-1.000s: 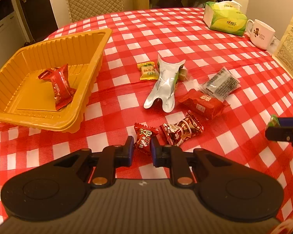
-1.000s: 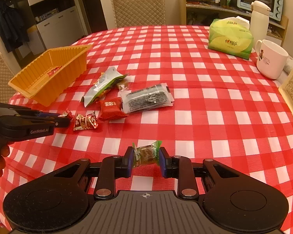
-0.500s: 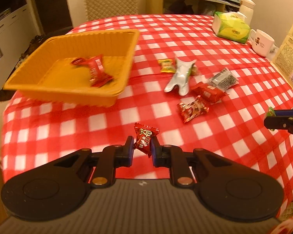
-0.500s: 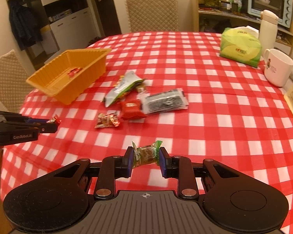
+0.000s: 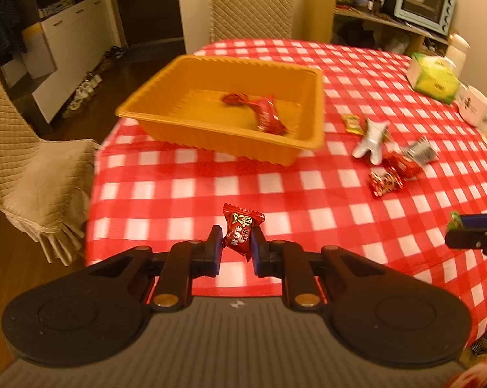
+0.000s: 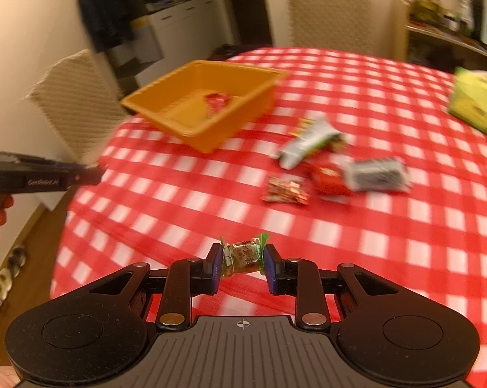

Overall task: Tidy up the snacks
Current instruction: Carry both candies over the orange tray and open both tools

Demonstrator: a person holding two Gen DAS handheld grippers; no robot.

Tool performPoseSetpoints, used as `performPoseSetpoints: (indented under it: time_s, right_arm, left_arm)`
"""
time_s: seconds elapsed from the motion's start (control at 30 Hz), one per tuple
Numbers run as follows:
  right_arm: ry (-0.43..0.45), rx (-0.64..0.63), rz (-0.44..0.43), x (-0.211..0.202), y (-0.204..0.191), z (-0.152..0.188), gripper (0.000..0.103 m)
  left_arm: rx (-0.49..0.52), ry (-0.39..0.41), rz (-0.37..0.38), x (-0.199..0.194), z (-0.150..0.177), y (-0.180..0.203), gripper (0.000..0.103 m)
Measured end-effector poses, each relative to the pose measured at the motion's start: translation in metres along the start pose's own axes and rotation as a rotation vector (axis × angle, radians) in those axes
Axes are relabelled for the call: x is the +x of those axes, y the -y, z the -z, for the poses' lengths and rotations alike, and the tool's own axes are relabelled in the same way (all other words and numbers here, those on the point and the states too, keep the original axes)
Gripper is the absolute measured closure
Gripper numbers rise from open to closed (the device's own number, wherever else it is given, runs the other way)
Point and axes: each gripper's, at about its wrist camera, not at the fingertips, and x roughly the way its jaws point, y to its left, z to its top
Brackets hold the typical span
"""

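Note:
My left gripper (image 5: pixel 236 242) is shut on a small red candy (image 5: pixel 240 230), held above the red checked tablecloth short of the orange tray (image 5: pixel 311 144). One red snack packet (image 5: pixel 265 113) lies inside that tray. My right gripper (image 6: pixel 240 260) is shut on a green-ended wrapped candy (image 6: pixel 241 255), lifted over the cloth. It also shows at the right edge of the left wrist view, right gripper (image 5: pixel 460 226). The left gripper (image 6: pixel 91 174) reaches in from the left of the right wrist view, its tip blurred.
Loose snacks lie right of the tray: a silver pouch (image 5: pixel 371 137), a red packet (image 5: pixel 402 165), a red-and-white candy (image 5: pixel 384 182), a dark clear-wrapped bar (image 5: pixel 421 151), a yellow candy (image 5: pixel 350 123). A tissue box (image 5: pixel 432 76) and mug (image 5: pixel 473 106) stand far right. Padded chairs (image 5: pixel 20 148) flank the table edge.
Both grippers rose and drew back from the table with their candies still held. The view swung left, so the tray now sits ahead and the loose snacks lie to the right.

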Motion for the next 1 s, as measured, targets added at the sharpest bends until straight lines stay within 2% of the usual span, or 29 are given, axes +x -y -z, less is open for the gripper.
performPoseSetpoints:
  time_s: [0.23, 0.47, 0.77, 1.0]
  right_arm:
    - [0.027, -0.072, -0.098, 0.017, -0.033, -0.035, 0.075]
    - [0.070, -0.126, -0.144, 0.043, -0.059, -0.081, 0.075]
    - [0.119, -0.144, -0.129, 0.082, -0.071, -0.145, 0.075]
    - [0.120, -0.090, -0.110, 0.121, -0.067, -0.185, 0.075]
  left_arm:
    - [0.001, 0.057, -0.029, -0.015, -0.019, -0.033, 0.086]
    - [-0.005, 0.124, -0.048, -0.010, -0.053, -0.059, 0.086]
    - [0.072, 0.155, -0.022, 0.021, -0.104, -0.076, 0.086]
    - [0.115, 0.148, 0.014, 0.058, -0.138, -0.078, 0.086]
